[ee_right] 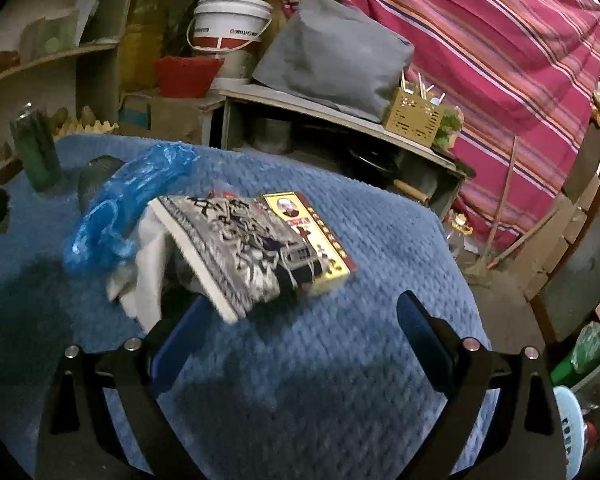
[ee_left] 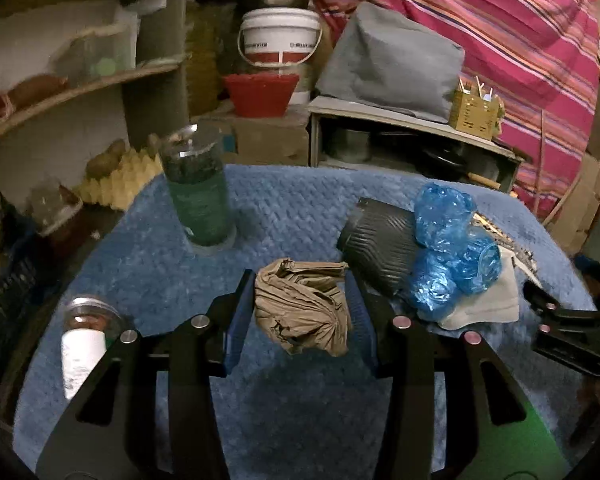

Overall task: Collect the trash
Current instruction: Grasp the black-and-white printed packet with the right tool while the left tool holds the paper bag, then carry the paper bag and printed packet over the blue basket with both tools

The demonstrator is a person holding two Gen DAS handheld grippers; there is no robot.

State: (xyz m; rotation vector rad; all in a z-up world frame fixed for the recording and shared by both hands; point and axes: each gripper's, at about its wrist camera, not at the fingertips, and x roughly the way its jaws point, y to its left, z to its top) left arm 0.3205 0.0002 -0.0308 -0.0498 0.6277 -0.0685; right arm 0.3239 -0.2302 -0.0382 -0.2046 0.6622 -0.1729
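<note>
Lighting: dim, warm indoor. Dark shadows on blue blanket (ee_left: 300,208) near the tabletop's front edge. Fisheye bending, black vignette corners. Motion blur on books (ee_right: 260,248); shelves (ee_left: 60,92) soft.

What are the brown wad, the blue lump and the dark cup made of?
Brown wad: likely thin paper or film, matte, sharply creased. Blue lump: thin plastic film, glossy and see-through with bright glints. Dark cup: probably ribbed paper or plastic, matte; the look leaves it open.

left gripper (ee_left: 300,300) jaws clamped; right gripper (ee_right: 300,312) jaws spread wide.
</note>
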